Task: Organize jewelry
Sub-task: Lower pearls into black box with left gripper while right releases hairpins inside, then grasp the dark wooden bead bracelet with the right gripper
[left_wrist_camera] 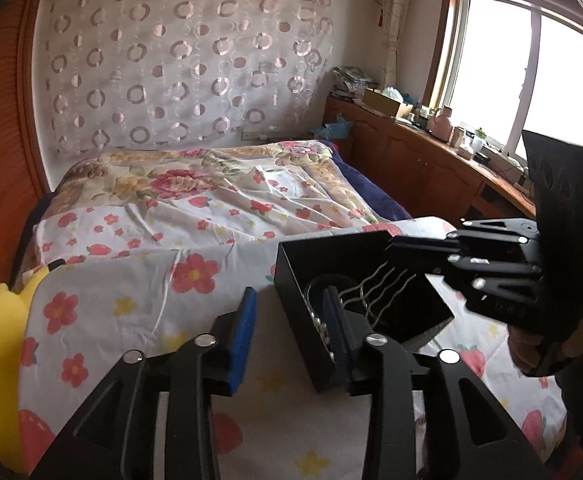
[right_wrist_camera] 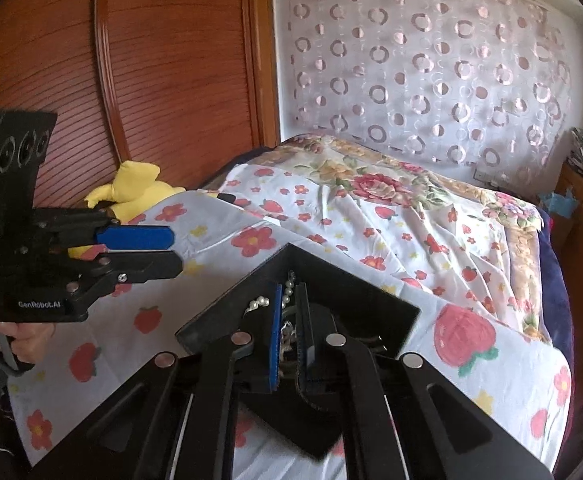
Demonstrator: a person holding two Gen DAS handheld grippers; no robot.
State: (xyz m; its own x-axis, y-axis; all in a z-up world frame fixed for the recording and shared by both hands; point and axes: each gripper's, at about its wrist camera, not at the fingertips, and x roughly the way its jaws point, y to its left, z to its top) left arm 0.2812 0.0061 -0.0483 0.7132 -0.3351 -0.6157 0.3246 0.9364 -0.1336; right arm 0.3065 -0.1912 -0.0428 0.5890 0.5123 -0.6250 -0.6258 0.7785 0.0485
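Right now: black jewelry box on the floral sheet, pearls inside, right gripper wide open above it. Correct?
Not quite. The right gripper is shut, pads pinching jewelry inside the black box, as the right wrist view shows. The box does sit on the floral sheet with pearls inside.

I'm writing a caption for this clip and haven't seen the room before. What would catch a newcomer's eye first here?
Probably the open black rectangular box on the strawberry-and-flower print bedsheet, holding a white pearl strand and silvery wavy chains. The right gripper reaches into it, its jaws nearly closed around jewelry, while the left gripper sits open across the box's near wall. Behind, a sheer curtain with pink circles covers the wall.
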